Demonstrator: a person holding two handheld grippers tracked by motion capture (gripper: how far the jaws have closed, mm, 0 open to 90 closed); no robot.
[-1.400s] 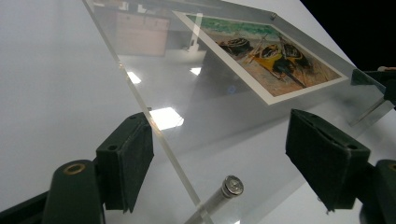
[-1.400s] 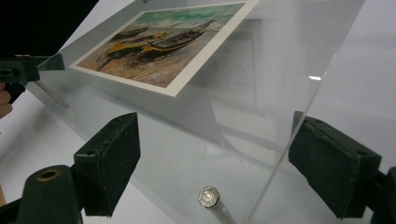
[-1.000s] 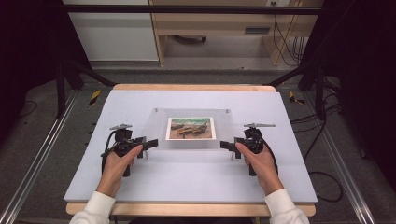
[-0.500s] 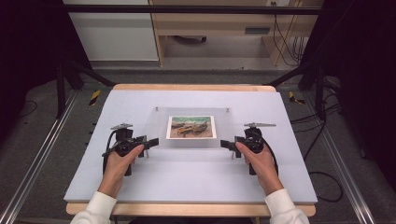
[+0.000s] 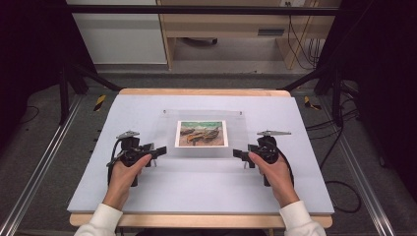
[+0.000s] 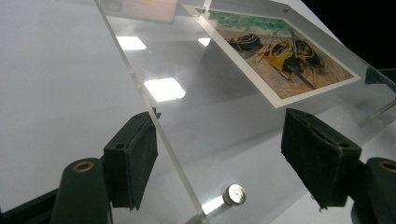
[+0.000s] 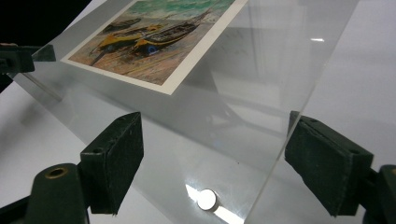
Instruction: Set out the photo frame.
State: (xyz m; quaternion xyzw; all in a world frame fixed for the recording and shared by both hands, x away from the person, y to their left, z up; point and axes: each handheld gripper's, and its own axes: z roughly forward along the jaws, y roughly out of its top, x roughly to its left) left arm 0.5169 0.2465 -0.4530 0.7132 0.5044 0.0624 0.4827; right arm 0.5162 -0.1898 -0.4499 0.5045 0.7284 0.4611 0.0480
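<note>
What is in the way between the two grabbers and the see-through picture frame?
Nothing visible. The left gripper and right gripper sit at opposite near corners of the clear acrylic frame holding the boat picture. Their open jaws already straddle its edges, with bare white table around.

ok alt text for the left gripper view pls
A clear acrylic frame holding a painted print of beached boats lies on a white table. The left tool straddles its near corner with a silver stud, black pads apart.
</note>
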